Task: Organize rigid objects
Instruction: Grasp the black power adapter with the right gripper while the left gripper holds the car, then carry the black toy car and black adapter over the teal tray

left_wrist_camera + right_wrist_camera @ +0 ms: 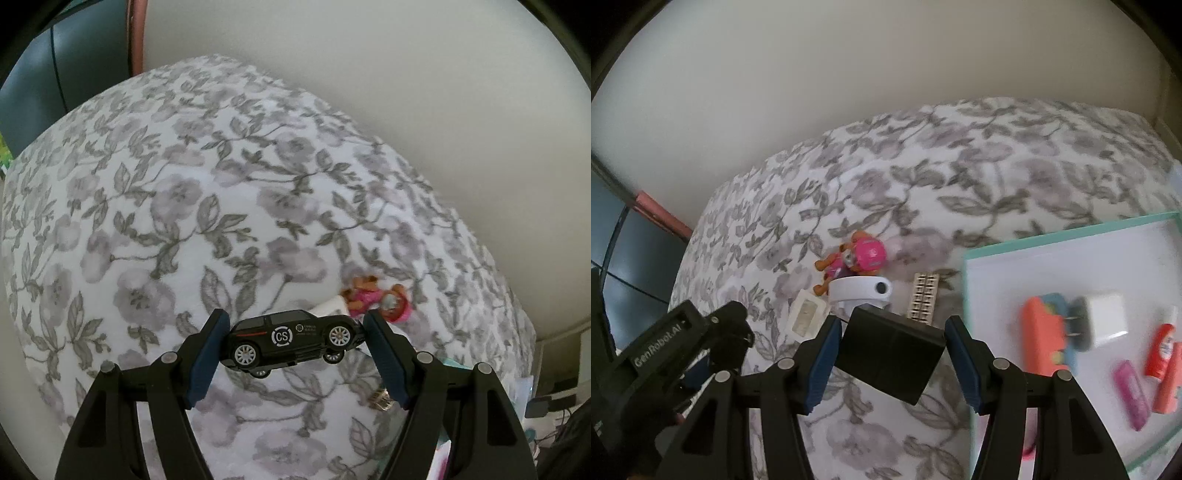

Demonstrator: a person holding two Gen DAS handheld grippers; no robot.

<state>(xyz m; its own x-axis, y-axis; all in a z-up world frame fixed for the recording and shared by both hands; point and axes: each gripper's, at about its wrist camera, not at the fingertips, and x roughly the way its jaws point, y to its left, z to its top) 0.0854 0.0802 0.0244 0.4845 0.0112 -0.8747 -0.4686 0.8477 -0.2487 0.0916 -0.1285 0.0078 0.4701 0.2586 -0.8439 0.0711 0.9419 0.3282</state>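
The small black die-cast toy car (293,341) carries a white "CS" in a broken ring on its door; the smaller white print beside it is too fine to read. It has silver spoked wheels and a thin red stripe near one end. The left gripper (295,354) is clamped on it end to end, low in the centre of the left wrist view, holding it tilted above the grey-and-lilac floral bedspread (166,206).

In the lower left of the right wrist view, the black body of the left gripper reads "GenRobot.AI". The right gripper (888,356) is clamped on a matte black box-shaped block (892,350), held corner-down at lower centre with no marking visible.

Behind it, on the bedspread, lie a pink-helmeted orange pup figure (855,258), a white band with a round dark button (860,290) that covers the figure's lower part, a beige strip of small square cells (923,299), and a flat white packet (807,314).

At right, a white tray with a mint-green rim (1067,229) runs off the frame. Its contents are motion-blurred: a coral block (1041,339), a white plug adapter (1104,321), a red-and-white tube (1161,347) with unreadable print, and a pink oblong (1130,395).

In the left wrist view a brassy metal piece (380,398) is half hidden by the right-hand finger.
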